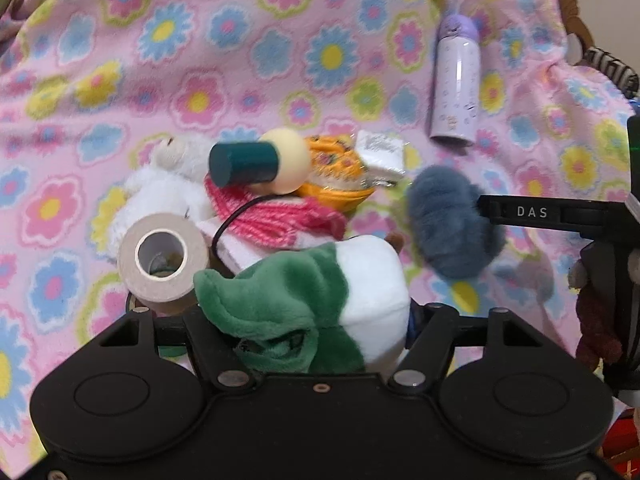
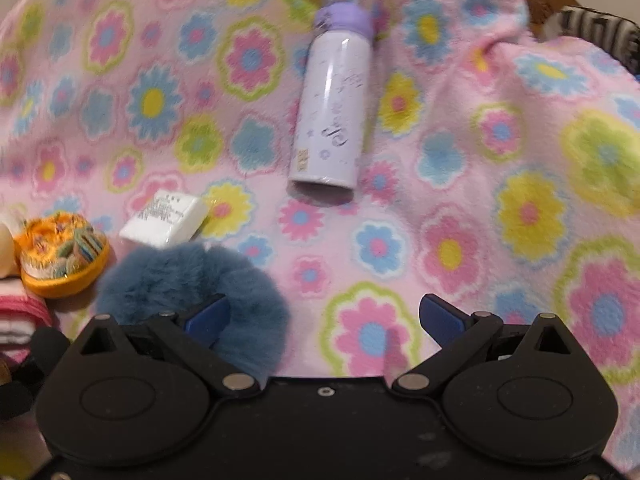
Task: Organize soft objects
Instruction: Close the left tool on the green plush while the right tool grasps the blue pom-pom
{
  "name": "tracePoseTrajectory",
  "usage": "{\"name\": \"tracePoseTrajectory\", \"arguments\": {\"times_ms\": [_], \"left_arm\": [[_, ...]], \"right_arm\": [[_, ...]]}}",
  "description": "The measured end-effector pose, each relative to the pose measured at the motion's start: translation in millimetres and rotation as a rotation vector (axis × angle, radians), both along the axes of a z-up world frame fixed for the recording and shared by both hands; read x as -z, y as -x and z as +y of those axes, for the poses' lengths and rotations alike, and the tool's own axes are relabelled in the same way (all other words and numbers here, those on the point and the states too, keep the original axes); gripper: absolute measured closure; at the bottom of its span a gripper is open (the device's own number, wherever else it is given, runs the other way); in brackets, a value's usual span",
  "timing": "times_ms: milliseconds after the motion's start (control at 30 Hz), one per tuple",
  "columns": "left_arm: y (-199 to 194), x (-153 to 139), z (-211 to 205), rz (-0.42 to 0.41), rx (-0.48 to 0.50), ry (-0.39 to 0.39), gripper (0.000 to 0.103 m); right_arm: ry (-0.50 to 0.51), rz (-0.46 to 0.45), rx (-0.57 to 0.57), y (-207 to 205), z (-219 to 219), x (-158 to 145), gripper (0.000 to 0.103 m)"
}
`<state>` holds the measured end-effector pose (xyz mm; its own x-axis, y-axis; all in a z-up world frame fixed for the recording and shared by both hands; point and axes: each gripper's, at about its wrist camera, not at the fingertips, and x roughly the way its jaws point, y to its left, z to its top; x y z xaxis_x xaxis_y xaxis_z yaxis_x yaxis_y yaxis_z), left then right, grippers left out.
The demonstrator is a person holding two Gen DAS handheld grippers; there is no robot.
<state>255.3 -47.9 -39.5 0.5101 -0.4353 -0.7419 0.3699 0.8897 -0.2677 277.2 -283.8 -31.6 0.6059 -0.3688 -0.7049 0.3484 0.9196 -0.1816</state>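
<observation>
My left gripper [image 1: 316, 320] is shut on a green and white plush toy [image 1: 320, 300], held just above a pile on the flowered blanket. The pile holds a white plush [image 1: 160, 192], a pink knitted piece [image 1: 272, 220] and an orange pouch [image 1: 340, 172]. A blue fluffy ball [image 1: 452, 224] lies to the right; it also shows in the right wrist view [image 2: 184, 288]. My right gripper [image 2: 324, 316] is open, its left finger [image 2: 208, 316] against the ball, nothing between the jaws.
A lavender bottle [image 2: 332, 112] lies on the pink flowered blanket [image 2: 480, 200]. A tape roll [image 1: 164, 260], a teal cylinder with a cream ball [image 1: 260, 160] and a small white packet [image 2: 164, 220] lie by the pile. A zebra-striped item [image 2: 600, 36] sits at the far right edge.
</observation>
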Motion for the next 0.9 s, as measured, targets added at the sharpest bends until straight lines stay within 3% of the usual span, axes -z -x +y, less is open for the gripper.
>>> {"name": "tracePoseTrajectory", "arguments": {"times_ms": [233,533,800,900], "left_arm": [[10.6,-21.8,6.2,-0.043,-0.019,0.02,0.038],[25.3,-45.0,19.1,-0.081,-0.084,0.005,0.038],[33.0,-32.9,29.7,-0.001,-0.12,-0.021,0.038],[40.1,-28.0,31.1,0.005,-0.127,-0.038,0.038]], "right_arm": [[-0.182,-0.131,-0.07,28.1,-0.7,-15.7,0.0],[-0.267,-0.061,-0.178,0.1,27.7,11.5,0.0],[-0.12,0.035,-0.19,-26.4,48.1,41.0,0.0],[-0.162,0.028,-0.181,-28.1,41.6,43.4,0.014]]}}
